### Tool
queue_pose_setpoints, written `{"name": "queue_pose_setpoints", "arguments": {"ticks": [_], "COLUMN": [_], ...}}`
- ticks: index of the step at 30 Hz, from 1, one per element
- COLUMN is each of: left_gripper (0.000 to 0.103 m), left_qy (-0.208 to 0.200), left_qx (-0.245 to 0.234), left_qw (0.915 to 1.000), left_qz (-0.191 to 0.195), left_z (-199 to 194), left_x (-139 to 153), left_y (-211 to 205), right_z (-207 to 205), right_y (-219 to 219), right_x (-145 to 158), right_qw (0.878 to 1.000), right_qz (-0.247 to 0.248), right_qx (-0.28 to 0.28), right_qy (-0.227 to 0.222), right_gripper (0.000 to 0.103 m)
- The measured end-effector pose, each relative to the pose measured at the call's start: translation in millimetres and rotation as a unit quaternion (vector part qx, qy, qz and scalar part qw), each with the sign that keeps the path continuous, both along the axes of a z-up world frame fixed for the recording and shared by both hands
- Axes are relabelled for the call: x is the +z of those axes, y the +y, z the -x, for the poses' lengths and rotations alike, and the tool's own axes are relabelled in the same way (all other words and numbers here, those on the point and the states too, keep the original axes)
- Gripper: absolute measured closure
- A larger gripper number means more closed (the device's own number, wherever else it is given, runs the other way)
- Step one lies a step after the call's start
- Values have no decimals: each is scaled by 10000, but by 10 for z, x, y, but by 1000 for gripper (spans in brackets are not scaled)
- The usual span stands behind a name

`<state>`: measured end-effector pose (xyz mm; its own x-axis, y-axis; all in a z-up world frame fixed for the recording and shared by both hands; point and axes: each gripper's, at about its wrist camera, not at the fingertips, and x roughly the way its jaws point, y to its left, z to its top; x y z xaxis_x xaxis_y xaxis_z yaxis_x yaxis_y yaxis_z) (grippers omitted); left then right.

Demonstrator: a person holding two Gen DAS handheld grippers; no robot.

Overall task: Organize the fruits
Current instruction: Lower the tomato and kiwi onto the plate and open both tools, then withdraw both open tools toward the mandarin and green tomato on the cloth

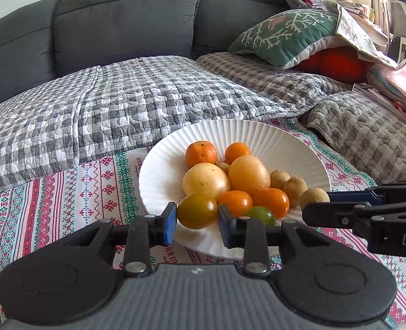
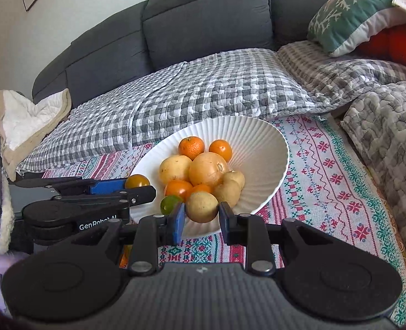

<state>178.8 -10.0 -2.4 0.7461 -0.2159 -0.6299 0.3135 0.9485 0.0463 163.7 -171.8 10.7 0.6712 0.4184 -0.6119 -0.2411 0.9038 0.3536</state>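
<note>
Status: both grippers are holding fruit at the near rim of the white plate (image 1: 293, 148), which is sitting on the patterned cloth (image 1: 93, 181) in front of the sofa (image 1: 120, 19) (no table here that I can see, just the cloth-covered surface).

Left gripper (image 1: 197, 221): jaws are clamped on the green-yellow tomato (image 1: 197, 211), at the plate's near-left rim. From the right wrist view that tomato is sitting right at or just outside the rim; can't tell if it's touching the plate.

Right gripper (image 2: 201, 217): jaws are clamped on a tan round fruit (image 2: 202, 206) at the near rim, just beside the small green fruit (image 2: 170, 203).

Still lying in the plate, piled toward its middle and near side:
- two mandarins (image 1: 201, 154) at the far side of the pile
- two large pale-yellow fruits (image 1: 205, 180) in the middle, touching each other
- orange tomatoes (image 1: 270, 200) at the near side
- more tan round fruits (image 1: 280, 179) toward the right edge of the pile

Progress read: early. I'm seeing no second container or sorted group in either view, so nothing is looking organized yet. Everything is mixed in one heap. My guess is that the two gripped pieces are the first to be moved; the rest of the pile is still waiting.
</note>
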Motion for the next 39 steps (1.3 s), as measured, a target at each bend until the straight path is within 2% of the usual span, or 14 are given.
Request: {"name": "queue_pose_setpoints", "arguments": {"ticks": [19, 22, 24, 26, 33, 35, 39], "left_gripper": [78, 67, 62, 53, 37, 28, 23], "left_qy": [-84, -133, -157, -152, -147, -164, -89], "left_qx": [-181, -145, -108, -41, 186, 280, 445], "left_qw": [9997, 9997, 9998, 9998, 9997, 9994, 9988], "left_qz": [-125, -128, -107, -74, 41, 70, 190], "left_z": [-93, -68, -42, -7, 201, 287, 448], "left_x": [-65, -54, -39, -15, 61, 93, 135], "left_y": [4, 12, 26, 56, 173, 209, 280], "right_z": [-29, -15, 8, 39, 149, 196, 302], "right_y": [122, 119, 120, 118, 83, 68, 66], "right_x": [-57, -42, -12, 16, 122, 161, 217], "right_qw": [9995, 9996, 9995, 9993, 9989, 9989, 9983], "right_qz": [311, 273, 283, 307, 355, 352, 466], "right_qx": [25, 21, 13, 26, 54, 37, 69], "right_qy": [-73, -89, -139, -192, -290, -321, -353], "right_gripper": [76, 65, 49, 43, 29, 26, 19]}}
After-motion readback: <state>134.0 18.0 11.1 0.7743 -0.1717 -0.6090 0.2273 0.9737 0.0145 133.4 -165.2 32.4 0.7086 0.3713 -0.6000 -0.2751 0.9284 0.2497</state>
